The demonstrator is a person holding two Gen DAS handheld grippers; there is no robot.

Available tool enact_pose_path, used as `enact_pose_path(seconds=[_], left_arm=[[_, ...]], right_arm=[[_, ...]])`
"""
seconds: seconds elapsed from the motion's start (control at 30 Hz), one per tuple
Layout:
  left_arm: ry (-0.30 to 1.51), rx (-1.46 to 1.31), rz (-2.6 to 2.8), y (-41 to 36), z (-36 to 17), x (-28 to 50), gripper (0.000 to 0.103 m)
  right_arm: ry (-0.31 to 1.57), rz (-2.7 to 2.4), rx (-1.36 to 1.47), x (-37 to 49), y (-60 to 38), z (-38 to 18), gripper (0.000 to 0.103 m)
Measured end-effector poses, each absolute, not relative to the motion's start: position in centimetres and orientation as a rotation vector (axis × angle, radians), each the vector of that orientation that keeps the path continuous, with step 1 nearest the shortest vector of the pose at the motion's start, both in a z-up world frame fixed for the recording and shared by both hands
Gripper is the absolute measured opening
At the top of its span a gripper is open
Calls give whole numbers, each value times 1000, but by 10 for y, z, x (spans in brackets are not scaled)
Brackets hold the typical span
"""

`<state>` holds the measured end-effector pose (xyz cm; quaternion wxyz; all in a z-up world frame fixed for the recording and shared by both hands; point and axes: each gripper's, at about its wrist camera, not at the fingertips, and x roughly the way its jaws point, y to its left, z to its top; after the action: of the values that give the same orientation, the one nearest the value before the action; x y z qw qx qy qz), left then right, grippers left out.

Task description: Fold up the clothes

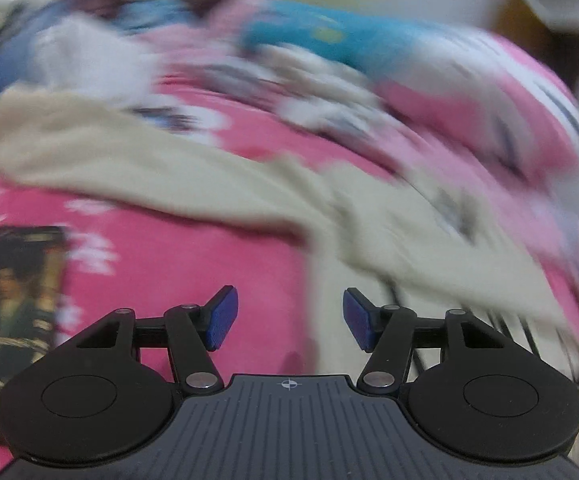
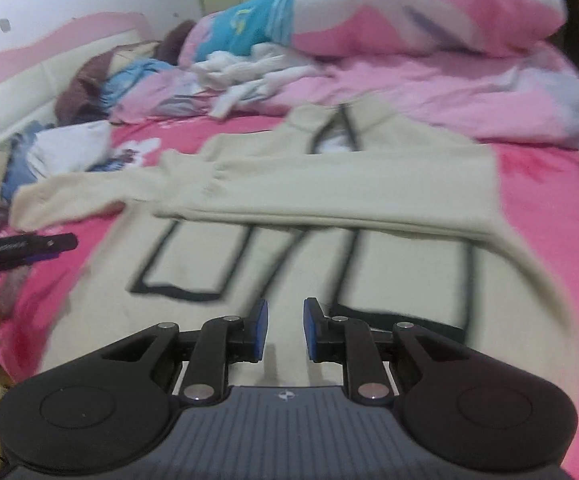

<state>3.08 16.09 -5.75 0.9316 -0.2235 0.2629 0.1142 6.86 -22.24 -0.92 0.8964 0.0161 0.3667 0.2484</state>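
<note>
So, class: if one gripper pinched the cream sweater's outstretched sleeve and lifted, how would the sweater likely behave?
The cream sweater would probably go floppy: it lies limp and already folded over itself on the pink bedsheet. The sleeve would likely rise first, dragging the body after it. It looks like thick knit, so perhaps somewhat heavy, and unlikely to slip.

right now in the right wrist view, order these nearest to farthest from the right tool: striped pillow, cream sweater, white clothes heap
1. cream sweater, directly ahead of the right tool, spread on the bed.
2. white clothes heap, beyond it, slightly left.
3. striped pillow, farthest, upper right.
</note>
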Motion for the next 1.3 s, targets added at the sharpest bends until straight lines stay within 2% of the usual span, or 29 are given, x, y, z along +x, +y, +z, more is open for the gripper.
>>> enact_pose_path(seconds=[0.2,0.27,0.4,0.47,0.53,0.6,0.67,0.7,0.73,0.77,0.87,1.0,1.13,1.3], left_arm=[[417,-555,574,261,-31,42,59],[421,-527,628,298,-19,44,71],[489,-400,674,367,-13,51,75],[525,-329,652,387,-19,56,83],[601,-303,607,405,-31,66,83],[653,-305,582,415,-43,73,75],[657,-329,560,418,-48,75,40],[655,-324,556,415,-48,75,31],[653,-320,551,411,-47,75,14],[651,-313,548,408,-47,74,6],[619,-285,563,394,-32,72,3],[512,-303,452,352,17,65,3],[414,-266,209,271,72,72,3],[406,-262,-87,152,86,107,3]], right_arm=[[784,580,75,94,-175,-11,21],[792,596,67,96,-168,-13,23],[807,626,52,99,-155,-17,25],[815,642,45,100,-149,-19,26],[823,644,46,101,-146,-21,26],[830,640,52,102,-146,-23,26],[832,629,62,102,-148,-23,27],[831,624,69,102,-150,-23,27],[829,620,76,102,-152,-22,27],[828,617,83,101,-154,-22,27],[827,606,95,99,-162,-20,27],[807,596,109,96,-176,-14,27],[777,587,148,94,-192,-8,27],[755,568,235,90,-220,-7,27]])
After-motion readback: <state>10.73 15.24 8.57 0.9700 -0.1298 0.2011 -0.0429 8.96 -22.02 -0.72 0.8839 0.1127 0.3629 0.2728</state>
